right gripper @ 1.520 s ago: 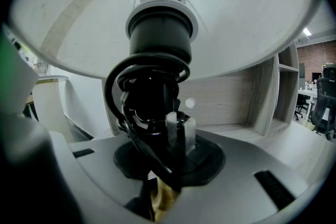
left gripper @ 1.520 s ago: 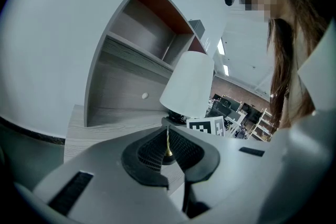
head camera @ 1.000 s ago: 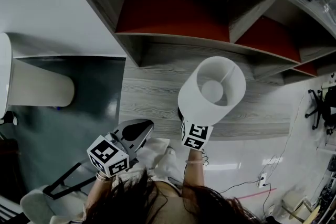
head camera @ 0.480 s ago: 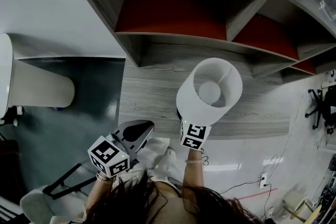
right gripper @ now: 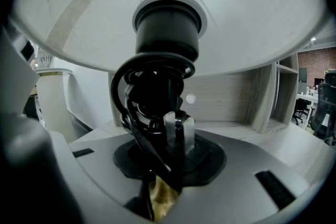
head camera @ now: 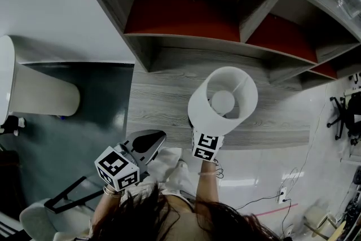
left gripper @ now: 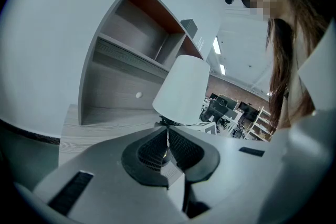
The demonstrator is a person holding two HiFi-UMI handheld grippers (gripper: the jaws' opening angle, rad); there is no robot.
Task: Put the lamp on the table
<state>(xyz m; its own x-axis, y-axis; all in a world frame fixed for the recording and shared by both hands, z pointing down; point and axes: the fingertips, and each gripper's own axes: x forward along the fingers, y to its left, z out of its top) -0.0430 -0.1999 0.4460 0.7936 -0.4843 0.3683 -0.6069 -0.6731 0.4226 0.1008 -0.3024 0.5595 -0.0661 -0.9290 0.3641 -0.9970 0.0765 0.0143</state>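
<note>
The lamp has a white drum shade and a black stem wound with cord. It stands upright over the grey wooden table, in front of the shelves. My right gripper is under the shade, shut on the black stem. Its jaws have just been opening slightly, with the stem still between them. The shade hides the lamp's foot, so I cannot tell if it touches the table. My left gripper hangs at the table's near edge, left of the lamp, shut and empty. The left gripper view shows the shade ahead.
A grey shelf unit with red back panels rises behind the table. A white cylindrical piece stands at the left over the dark floor. Cables and a socket lie on the pale floor at the right.
The lamp stays in my right gripper and has barely shifted; only the head view has drifted a little. The left gripper has not moved.
</note>
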